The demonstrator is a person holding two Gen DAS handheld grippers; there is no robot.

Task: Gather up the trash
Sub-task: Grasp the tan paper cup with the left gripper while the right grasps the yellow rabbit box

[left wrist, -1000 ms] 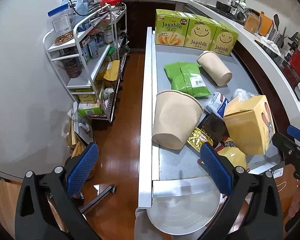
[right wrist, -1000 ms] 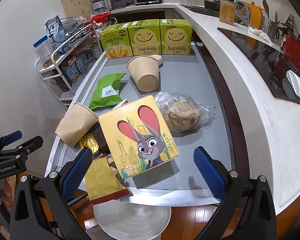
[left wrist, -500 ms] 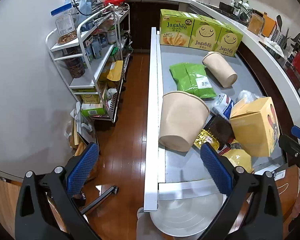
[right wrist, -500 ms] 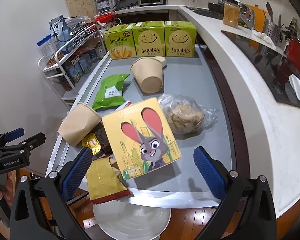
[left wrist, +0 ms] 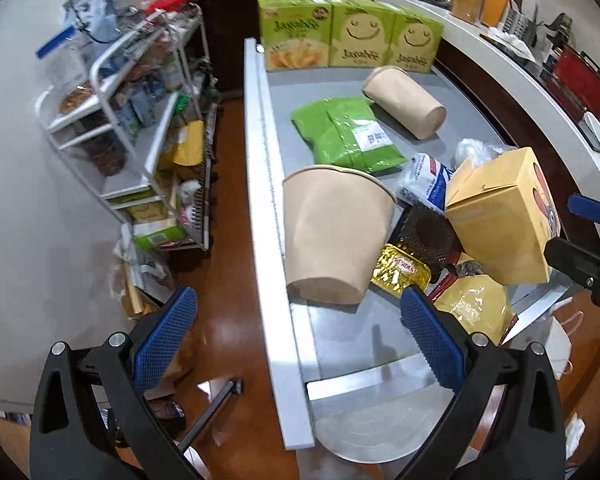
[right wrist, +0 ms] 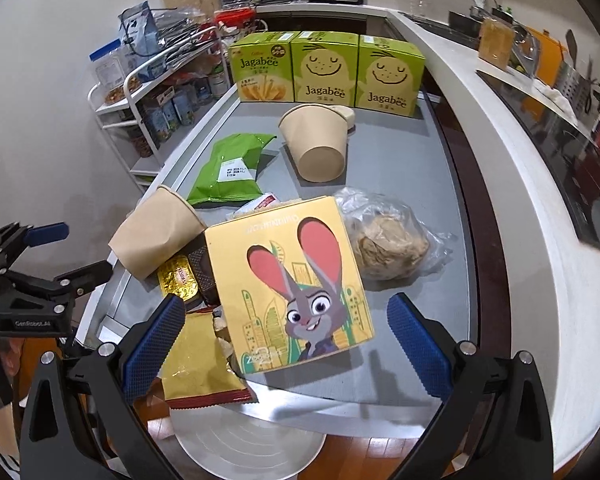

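Trash lies on a grey table (left wrist: pixel 340 344) (right wrist: pixel 404 168). A tipped brown paper cup (left wrist: pixel 332 240) (right wrist: pixel 156 236) lies near the left edge, beside a gold wrapper (left wrist: pixel 400 270) (right wrist: pixel 178 278). A yellow rabbit box (right wrist: pixel 288 284) (left wrist: pixel 500 216) lies in front, beside a yellow snack bag (right wrist: pixel 198 368) (left wrist: pixel 474 306). A second cup (right wrist: pixel 316 144) (left wrist: pixel 404 106), a green bag (right wrist: pixel 230 170) (left wrist: pixel 346 132) and a clear bag of crumpled paper (right wrist: pixel 384 236) lie further back. My left gripper (left wrist: pixel 296 336) is open just short of the near cup. My right gripper (right wrist: pixel 286 348) is open around the box's near end.
Three green Jagabee boxes (right wrist: pixel 326 72) (left wrist: pixel 352 38) stand at the table's far end. A white wire shelf rack (left wrist: pixel 140 120) stands left over the wood floor. A curved white counter (right wrist: pixel 512 184) runs along the right. A round white lid (right wrist: pixel 248 444) sits below the table's near edge.
Both grippers have moved forward toward the table. The cup and the rabbit box look larger and closer. Nothing was gripped.
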